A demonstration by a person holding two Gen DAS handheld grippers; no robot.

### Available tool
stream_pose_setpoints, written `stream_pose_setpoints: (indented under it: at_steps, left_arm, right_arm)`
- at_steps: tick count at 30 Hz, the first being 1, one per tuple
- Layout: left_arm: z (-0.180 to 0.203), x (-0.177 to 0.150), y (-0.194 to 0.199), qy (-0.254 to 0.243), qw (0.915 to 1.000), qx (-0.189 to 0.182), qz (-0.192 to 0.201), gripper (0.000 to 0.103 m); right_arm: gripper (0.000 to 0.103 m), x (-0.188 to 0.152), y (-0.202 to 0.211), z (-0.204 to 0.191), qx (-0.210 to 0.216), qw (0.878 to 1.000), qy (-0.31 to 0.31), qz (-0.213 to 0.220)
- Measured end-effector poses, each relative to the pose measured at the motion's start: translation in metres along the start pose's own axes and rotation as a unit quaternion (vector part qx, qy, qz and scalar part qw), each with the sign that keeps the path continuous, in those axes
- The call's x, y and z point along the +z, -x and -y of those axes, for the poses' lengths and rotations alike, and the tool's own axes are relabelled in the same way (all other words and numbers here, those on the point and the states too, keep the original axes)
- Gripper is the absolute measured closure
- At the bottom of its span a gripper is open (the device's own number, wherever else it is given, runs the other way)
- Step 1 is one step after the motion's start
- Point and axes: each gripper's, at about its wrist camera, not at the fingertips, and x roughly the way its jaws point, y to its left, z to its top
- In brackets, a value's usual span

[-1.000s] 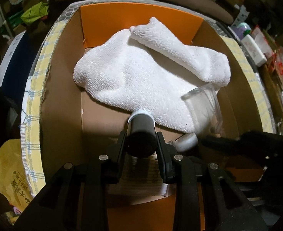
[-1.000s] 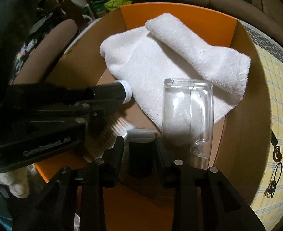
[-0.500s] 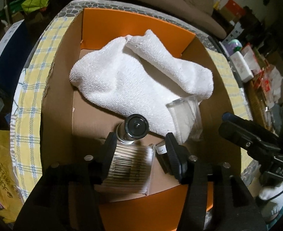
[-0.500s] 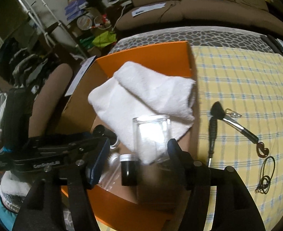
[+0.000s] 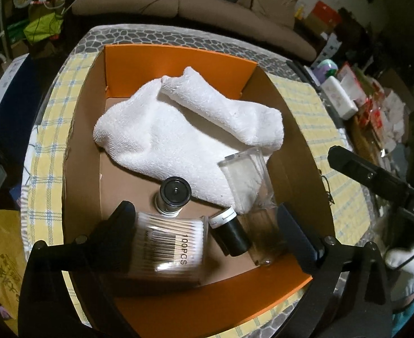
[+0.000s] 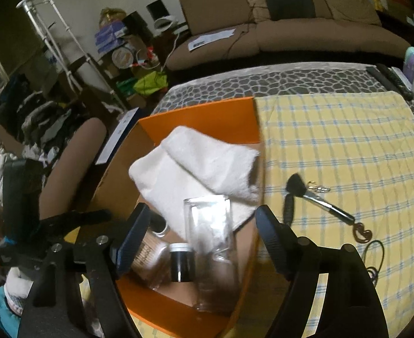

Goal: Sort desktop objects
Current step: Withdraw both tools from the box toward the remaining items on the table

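Note:
An orange cardboard box [image 5: 178,62] [image 6: 207,112] holds a white towel [image 5: 178,129] [image 6: 195,166] and a clear plastic case [image 5: 249,180] [image 6: 209,233]. Also in it are a box of cotton swabs [image 5: 167,248] [image 6: 147,253], an upright black jar [image 5: 174,193], and a small black bottle with a white cap [image 5: 231,233] [image 6: 181,262] lying on its side. My left gripper [image 5: 204,217] hovers over the box's near end, jaws opening, gripping nothing. My right gripper [image 6: 202,217] is above the case, jaws opening, also free of everything.
On the yellow checked cloth [image 6: 347,146] right of the box lie a makeup brush [image 6: 316,197], a black handle [image 6: 288,205], a key ring [image 6: 316,188] and a dark cord [image 6: 373,256]. A brown sofa [image 6: 277,33] stands behind the table. Clutter lines the table's right edge [image 5: 345,101].
The left gripper let go of the black jar, which stands in the box. The right released the white-capped bottle, which lies there. Both grippers opened, rose and drew back; the right swung rightward.

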Motion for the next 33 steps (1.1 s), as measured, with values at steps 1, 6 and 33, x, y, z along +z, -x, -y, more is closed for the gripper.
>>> stream_pose_setpoints:
  at_steps: [1,6,33]
  left_arm:
    - [0.0,-0.001,0.001,0.0,1.0,0.001,0.001,0.0]
    - [-0.004,0.0,0.004,0.003,0.9999,0.009,0.006,0.0]
    - [0.033,-0.008,-0.001,-0.009,0.9994,-0.033,0.001,0.0]
  right_arm:
    - [0.024,0.001,0.001,0.003,0.0,1.0,-0.002,-0.001]
    - [0.017,0.001,0.01,0.012,-0.024,1.0,0.008,0.008]
    - [0.001,-0.006,0.075,0.141,-0.128,0.99,-0.056,0.027]
